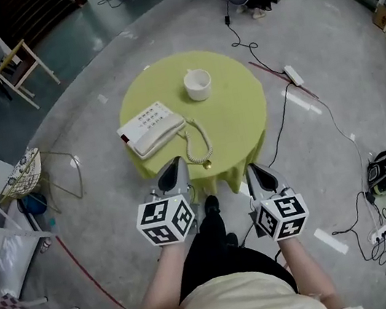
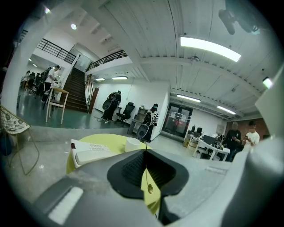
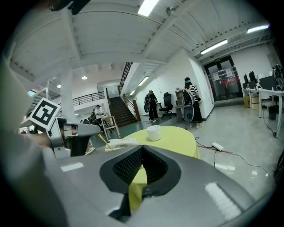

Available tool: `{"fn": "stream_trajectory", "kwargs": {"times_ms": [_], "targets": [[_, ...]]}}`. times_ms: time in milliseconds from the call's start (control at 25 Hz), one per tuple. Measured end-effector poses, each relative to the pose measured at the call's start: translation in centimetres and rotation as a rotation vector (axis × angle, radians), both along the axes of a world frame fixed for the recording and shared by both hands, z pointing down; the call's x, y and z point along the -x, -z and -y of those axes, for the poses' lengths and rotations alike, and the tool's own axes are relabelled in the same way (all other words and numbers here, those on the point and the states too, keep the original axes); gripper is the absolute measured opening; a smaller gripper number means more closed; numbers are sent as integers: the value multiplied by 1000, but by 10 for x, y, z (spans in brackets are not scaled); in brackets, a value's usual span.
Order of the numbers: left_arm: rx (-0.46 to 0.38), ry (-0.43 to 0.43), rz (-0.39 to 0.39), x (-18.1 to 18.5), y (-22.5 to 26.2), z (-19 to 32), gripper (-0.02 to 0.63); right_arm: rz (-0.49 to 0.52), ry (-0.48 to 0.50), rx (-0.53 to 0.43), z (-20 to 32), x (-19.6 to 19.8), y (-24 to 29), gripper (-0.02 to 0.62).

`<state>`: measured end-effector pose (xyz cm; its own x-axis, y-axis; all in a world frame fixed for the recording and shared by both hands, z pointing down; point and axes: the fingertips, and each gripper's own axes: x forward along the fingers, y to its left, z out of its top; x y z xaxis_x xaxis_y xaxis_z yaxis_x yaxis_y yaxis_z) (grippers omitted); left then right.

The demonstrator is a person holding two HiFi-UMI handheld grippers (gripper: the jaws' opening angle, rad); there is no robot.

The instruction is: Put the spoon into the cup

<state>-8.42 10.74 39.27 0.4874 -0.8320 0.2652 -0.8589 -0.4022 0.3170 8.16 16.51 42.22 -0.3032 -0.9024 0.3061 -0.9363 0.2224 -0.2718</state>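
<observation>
my left fingers [image 1: 175, 177] pinch the thin gold spoon [image 2: 150, 188], which pokes out past the tips. right fingers [image 1: 260, 177] closed, empty. cup [image 1: 198, 84] stands ahead on the surface [image 1: 243, 123], well apart.

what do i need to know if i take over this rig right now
Left gripper: jaws shut on the thin gold spoon, held near the near edge of the round green table.
Right gripper: jaws shut, nothing between them, level beside the left.
Cup: white, upright, on the far side of the table, beyond the phone.
Done: the spoon is in the grip.
Left: carry it across to the cup and release it inside.
</observation>
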Motion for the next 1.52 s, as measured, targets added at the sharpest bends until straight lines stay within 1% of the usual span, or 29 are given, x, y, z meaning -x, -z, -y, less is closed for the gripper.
{"fn": "stream_trajectory", "kwargs": {"times_ms": [600,800,1120,1520], "targets": [[31,-23,-9,-14,-6,106,3,28,-12,52,95,-4,-16,2],[33,-27,-33,-13,-6,144,3,29,-24,73,127,-1,-25,2],[42,-36,-36,-11,-3,199,4,34,-55,89,174,2,-27,2],[49,-56,-59,-10,3,255,4,24,-91,91,215,6,-23,2]]}}
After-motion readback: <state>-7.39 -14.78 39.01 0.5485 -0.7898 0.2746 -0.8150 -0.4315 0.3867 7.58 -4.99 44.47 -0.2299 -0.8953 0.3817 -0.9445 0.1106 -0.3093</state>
